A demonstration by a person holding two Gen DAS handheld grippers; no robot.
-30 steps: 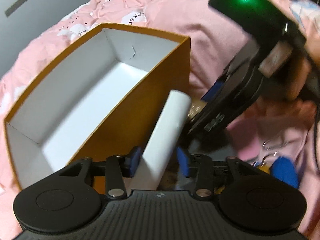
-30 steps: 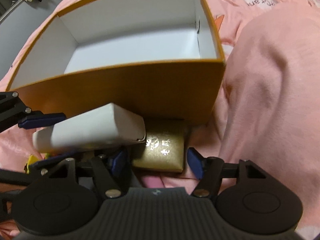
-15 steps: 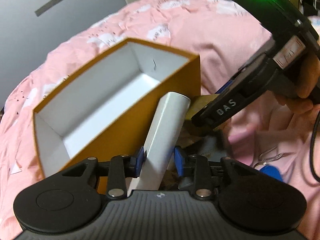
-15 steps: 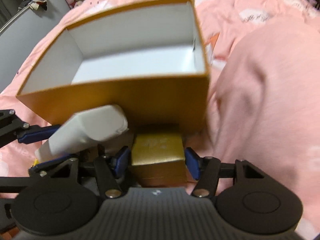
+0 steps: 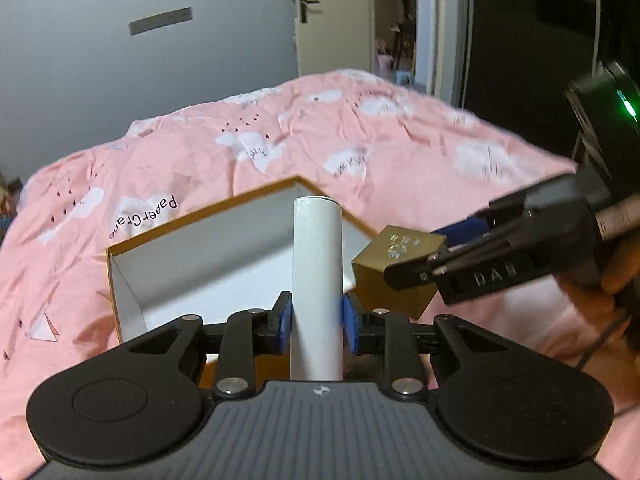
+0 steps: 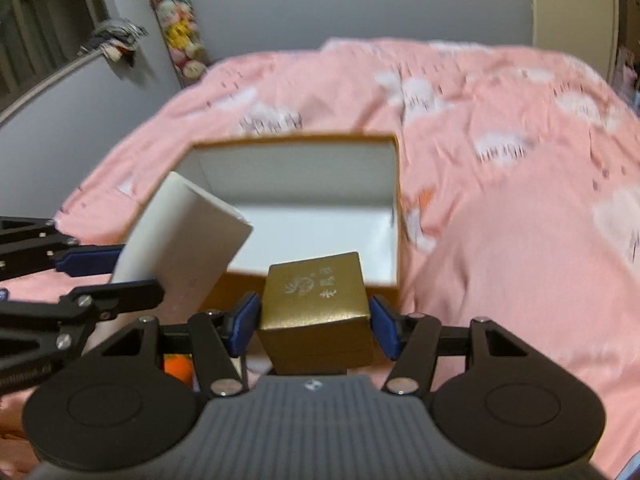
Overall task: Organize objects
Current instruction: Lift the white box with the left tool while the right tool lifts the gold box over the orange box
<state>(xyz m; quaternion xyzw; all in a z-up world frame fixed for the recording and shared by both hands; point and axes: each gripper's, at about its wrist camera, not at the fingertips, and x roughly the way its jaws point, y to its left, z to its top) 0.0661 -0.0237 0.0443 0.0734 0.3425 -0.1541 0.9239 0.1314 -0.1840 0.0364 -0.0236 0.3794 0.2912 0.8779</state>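
Observation:
My left gripper [image 5: 316, 316] grips a tall white box [image 5: 318, 264]; its jaws are closing, with the blue pads pressed on the box's sides. The box stands upright in front of an open orange carton [image 5: 224, 256] with a white inside, which lies on the bed. My right gripper [image 6: 314, 320] is shut on a small gold box [image 6: 316, 296] with silver print, lifted near the carton's [image 6: 320, 168] front wall. In the right wrist view the white box [image 6: 188, 240] tilts at the left. The gold box [image 5: 394, 268] hangs to the right of the white one.
A pink quilt with white clouds [image 5: 360, 148] covers the bed. A grey wall and a door [image 5: 332, 16] lie beyond it. Plush toys [image 6: 180, 32] hang on the wall at the far left. Something orange [image 6: 178, 364] lies under my right gripper. A hand [image 5: 592, 280] holds the right gripper.
Both grippers rose off the quilt with their boxes, so the carton now sits lower and farther. The left jaws closed onto the white box, which turned upright. The right jaws closed on the gold box.

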